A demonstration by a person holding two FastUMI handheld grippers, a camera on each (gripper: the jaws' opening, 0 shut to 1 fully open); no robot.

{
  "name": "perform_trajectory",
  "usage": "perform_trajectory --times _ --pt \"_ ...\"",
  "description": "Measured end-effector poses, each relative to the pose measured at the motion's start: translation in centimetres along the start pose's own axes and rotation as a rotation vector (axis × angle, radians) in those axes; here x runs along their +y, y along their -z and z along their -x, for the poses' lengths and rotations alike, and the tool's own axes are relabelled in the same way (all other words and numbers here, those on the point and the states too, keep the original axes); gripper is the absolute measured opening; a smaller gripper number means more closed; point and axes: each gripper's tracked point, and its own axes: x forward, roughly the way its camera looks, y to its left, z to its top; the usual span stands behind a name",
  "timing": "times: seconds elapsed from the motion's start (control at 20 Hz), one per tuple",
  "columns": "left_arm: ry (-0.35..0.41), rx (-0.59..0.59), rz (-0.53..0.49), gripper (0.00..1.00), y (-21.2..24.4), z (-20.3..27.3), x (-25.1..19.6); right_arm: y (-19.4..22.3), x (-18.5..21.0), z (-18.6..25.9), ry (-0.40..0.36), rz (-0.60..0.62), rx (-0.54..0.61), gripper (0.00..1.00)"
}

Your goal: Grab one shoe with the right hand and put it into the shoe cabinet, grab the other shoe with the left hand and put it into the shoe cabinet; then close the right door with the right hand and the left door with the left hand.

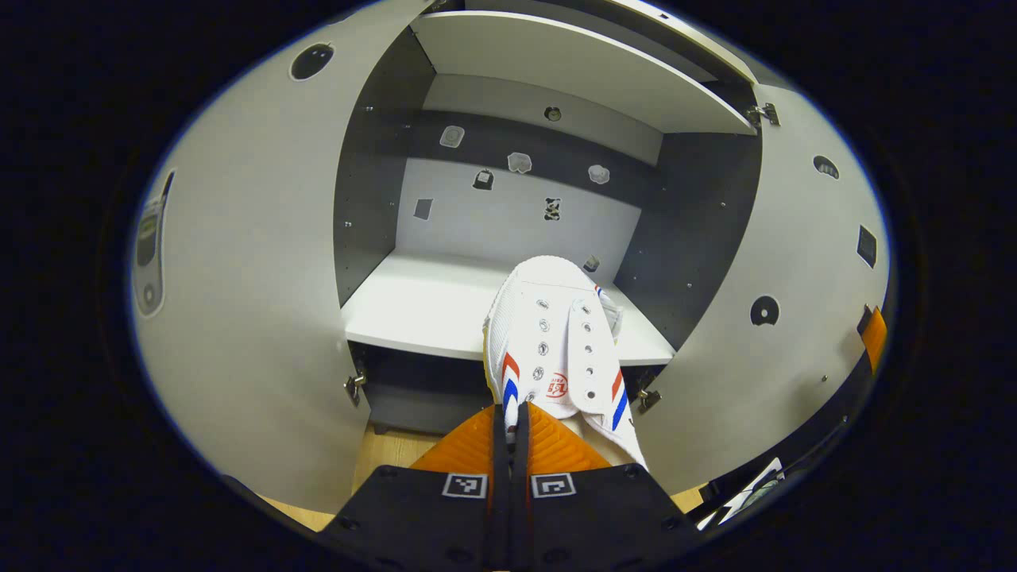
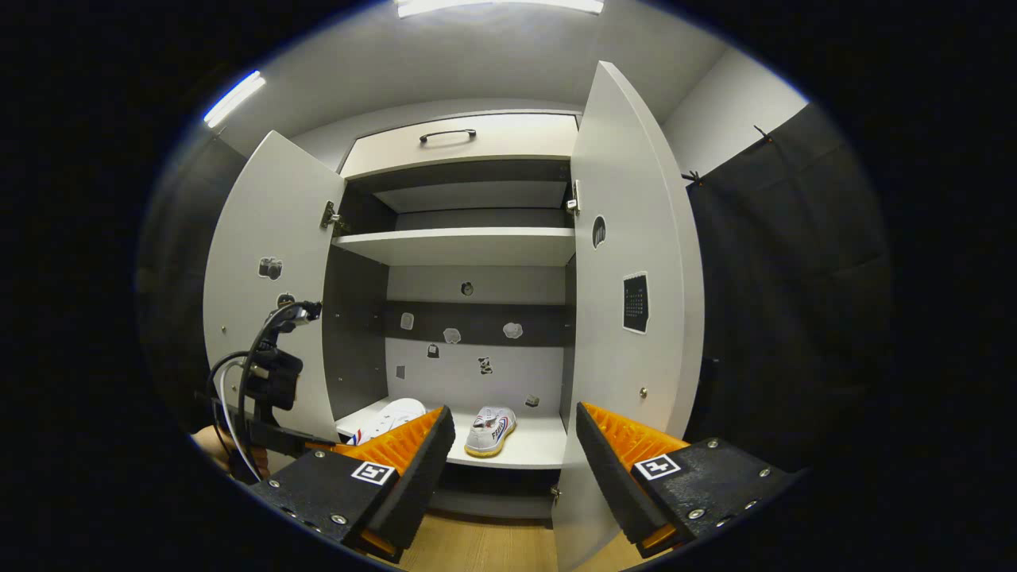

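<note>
Left gripper clamped on shoe over cabinet shelf; right gripper wide open, empty; second shoe on shelf.

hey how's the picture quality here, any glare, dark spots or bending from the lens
Left gripper view: sharp, evenly lit; fisheye bows the open cabinet doors outward; the shoe in the left gripper looms large. Right gripper view: ceiling light strips blow out to white, the lower compartment sits in shade, edges curve.
</note>
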Motion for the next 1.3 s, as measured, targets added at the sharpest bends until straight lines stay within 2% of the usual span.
perform_trajectory --times 0.55,1.0,1.3 --pt "-0.013 -0.013 -0.019 0.06 -7.6 -8.5 1.0 -0.3 -2.4 1.5 0.059 -0.005 -0.006 0.93" --pt "-0.047 0.129 0.014 0.06 -6.2 -18.1 3.4 0.1 -2.2 1.0 0.07 0.011 -0.002 0.93" --pt "-0.048 0.176 0.039 0.06 -5.5 -21.8 3.8 1.0 -1.5 0.4 0.053 0.006 0.02 0.93"
